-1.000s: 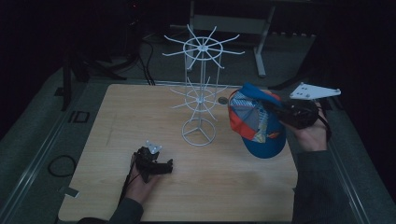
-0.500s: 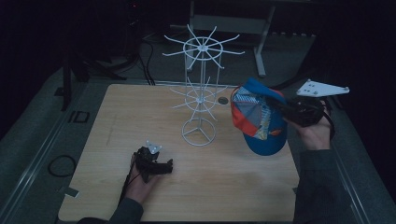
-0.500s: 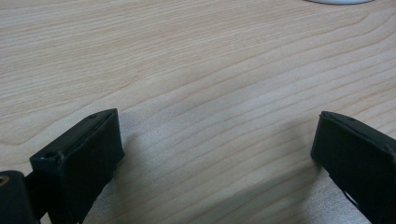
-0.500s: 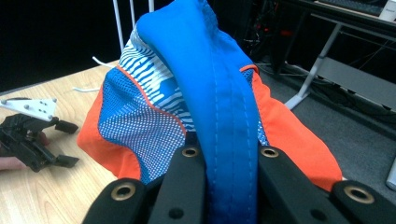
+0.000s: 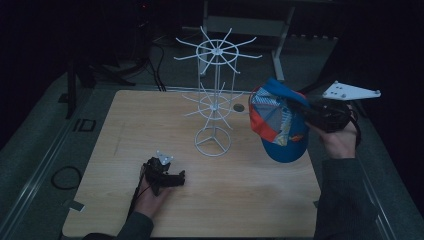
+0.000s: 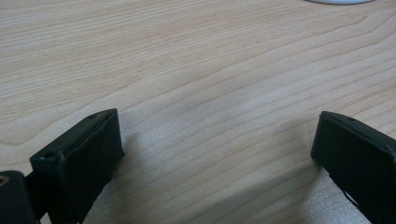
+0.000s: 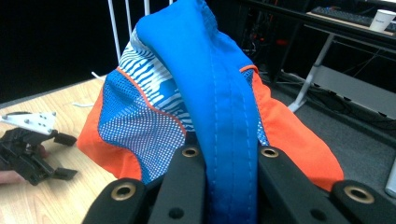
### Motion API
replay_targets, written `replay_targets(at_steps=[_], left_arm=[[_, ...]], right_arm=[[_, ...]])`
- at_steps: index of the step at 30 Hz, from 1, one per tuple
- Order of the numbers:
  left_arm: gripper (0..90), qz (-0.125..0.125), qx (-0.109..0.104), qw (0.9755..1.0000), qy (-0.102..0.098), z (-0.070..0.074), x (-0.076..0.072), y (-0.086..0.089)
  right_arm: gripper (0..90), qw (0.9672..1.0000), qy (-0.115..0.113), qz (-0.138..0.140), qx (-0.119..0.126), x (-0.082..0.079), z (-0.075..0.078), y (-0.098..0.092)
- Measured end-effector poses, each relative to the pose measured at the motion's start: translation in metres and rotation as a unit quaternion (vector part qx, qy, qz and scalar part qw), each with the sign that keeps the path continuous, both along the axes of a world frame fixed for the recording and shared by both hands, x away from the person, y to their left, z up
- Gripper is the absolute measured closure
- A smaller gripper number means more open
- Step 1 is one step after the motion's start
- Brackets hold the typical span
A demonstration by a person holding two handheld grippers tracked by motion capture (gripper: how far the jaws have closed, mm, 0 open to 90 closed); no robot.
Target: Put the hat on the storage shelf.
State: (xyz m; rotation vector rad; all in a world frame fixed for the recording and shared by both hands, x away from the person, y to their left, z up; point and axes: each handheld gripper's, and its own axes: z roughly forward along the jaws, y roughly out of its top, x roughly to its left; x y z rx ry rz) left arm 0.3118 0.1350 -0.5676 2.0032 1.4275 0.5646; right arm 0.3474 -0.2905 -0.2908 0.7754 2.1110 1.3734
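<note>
— What have you got in the right hand-held gripper (image 5: 306, 112)?

— I've got its two black jaws clamped on a fold of the blue, orange and white mesh-panelled baseball cap (image 5: 278, 120). In the right gripper view the blue fabric (image 7: 219, 107) is pinched tight between them. I'm holding the cap up in the air over the right edge of the light wooden tabletop (image 5: 150, 125), its blue brim hanging lowest.

— And where is that relative to the stand?

— Just to the right of the white wire two-tier display rack (image 5: 215, 95), near its lower ring of hooks. I can't tell whether the cap touches a hook. The rack stands upright on its round base near the middle of the tabletop.

— The left one?

— My left hand-held gripper (image 5: 167, 175) lies low on the tabletop near the front edge, well apart from the cap, with my hand (image 5: 150, 197) behind it. In the left gripper view its jaws are spread wide, with bare wood grain between them and nothing held. The rim of the rack's base (image 6: 338, 1) just peeks in at the top.
</note>
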Motion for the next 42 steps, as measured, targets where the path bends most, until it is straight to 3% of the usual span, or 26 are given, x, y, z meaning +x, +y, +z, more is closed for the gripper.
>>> replay_targets(at_steps=[16,42], left_arm=[[2.4,0.000,0.000,1.0000,0.000,0.000,0.000,0.000],[2.5,0.000,0.000,1.0000,0.000,0.000,0.000,0.000]], right_arm=[[87.1,0.9995,-0.009,-0.008,0.029,0.000,0.008,-0.004],[87.2,0.9982,-0.027,-0.001,0.053,0.001,0.023,0.001]])
